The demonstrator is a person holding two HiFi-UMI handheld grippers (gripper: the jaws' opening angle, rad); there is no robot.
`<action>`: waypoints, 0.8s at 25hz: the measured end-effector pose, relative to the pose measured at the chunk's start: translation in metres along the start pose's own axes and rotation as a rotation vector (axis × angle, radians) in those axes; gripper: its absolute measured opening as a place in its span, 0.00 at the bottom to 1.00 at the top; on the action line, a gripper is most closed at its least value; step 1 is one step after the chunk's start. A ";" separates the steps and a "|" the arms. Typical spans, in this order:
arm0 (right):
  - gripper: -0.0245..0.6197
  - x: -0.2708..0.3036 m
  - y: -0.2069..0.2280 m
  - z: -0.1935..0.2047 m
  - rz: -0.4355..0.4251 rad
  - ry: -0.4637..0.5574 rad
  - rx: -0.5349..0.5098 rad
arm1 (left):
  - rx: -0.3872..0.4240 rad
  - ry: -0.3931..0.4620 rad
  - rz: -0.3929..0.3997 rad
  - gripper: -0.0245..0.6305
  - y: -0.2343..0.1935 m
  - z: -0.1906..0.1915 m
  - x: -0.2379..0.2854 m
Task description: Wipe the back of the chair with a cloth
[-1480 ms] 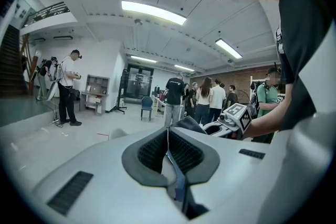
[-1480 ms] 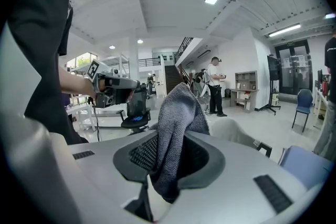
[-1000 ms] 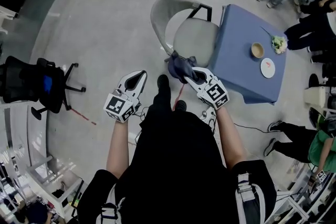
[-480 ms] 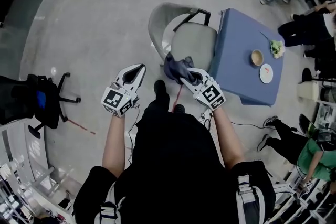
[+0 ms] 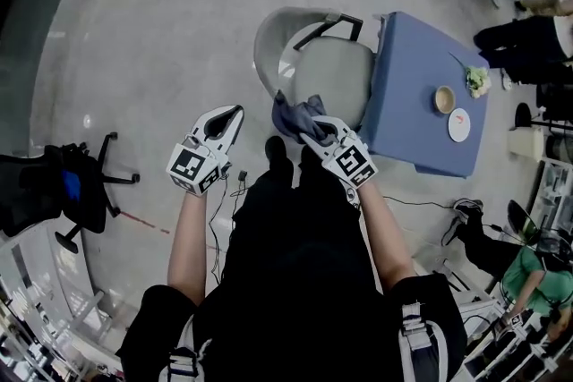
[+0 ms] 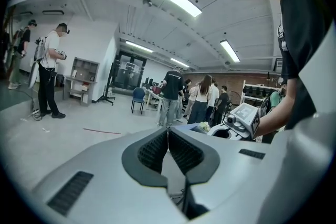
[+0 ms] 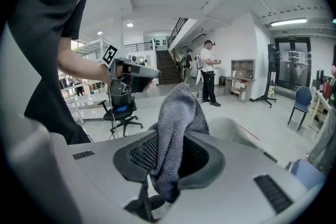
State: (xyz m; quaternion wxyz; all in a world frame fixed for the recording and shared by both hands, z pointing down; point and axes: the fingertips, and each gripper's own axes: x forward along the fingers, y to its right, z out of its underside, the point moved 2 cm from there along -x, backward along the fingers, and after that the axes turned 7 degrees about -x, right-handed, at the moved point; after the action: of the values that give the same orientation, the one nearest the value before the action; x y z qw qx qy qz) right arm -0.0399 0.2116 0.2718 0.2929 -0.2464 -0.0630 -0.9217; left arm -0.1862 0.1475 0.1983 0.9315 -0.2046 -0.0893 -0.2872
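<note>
A grey-blue cloth (image 5: 298, 114) bunches up out of the right gripper (image 5: 312, 130), whose jaws are clamped on it. Its loose end stands above the ribbed pads (image 7: 140, 153) in the right gripper view. The cloth sits at the near end of the curved back (image 5: 263, 45) of the one pale grey chair (image 5: 333, 72); whether it touches the shell cannot be told. The left gripper (image 5: 231, 114), jaws pressed together on nothing, is held out level to the chair's left, apart from it. Both bare forearms reach forward from black sleeves, marker cubes facing up. One blue table (image 5: 407, 67) stands against the chair's right side, carrying three things: a bowl (image 5: 442, 99), a white plate (image 5: 459, 124) and a small greenish bundle (image 5: 477, 80). One black office chair (image 5: 63, 191) stands well apart at left.
</note>
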 end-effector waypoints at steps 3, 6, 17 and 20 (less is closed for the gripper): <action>0.22 0.019 0.014 0.003 -0.019 -0.002 -0.012 | -0.006 -0.016 -0.016 0.07 -0.018 0.003 0.012; 0.22 0.040 0.034 0.013 -0.038 0.003 -0.030 | -0.015 -0.034 -0.050 0.07 -0.039 0.011 0.032; 0.22 0.134 0.095 0.089 -0.169 0.058 -0.047 | -0.049 -0.101 -0.195 0.07 -0.132 0.081 0.136; 0.22 0.162 0.109 0.108 -0.186 0.084 -0.058 | -0.071 -0.094 -0.237 0.07 -0.170 0.106 0.166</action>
State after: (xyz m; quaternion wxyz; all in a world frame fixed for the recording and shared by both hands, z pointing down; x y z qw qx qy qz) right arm -0.0472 0.0674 0.4426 0.2014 -0.2088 -0.0464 -0.9559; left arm -0.1524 -0.0167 0.3970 0.8781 -0.2386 -0.1461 -0.3882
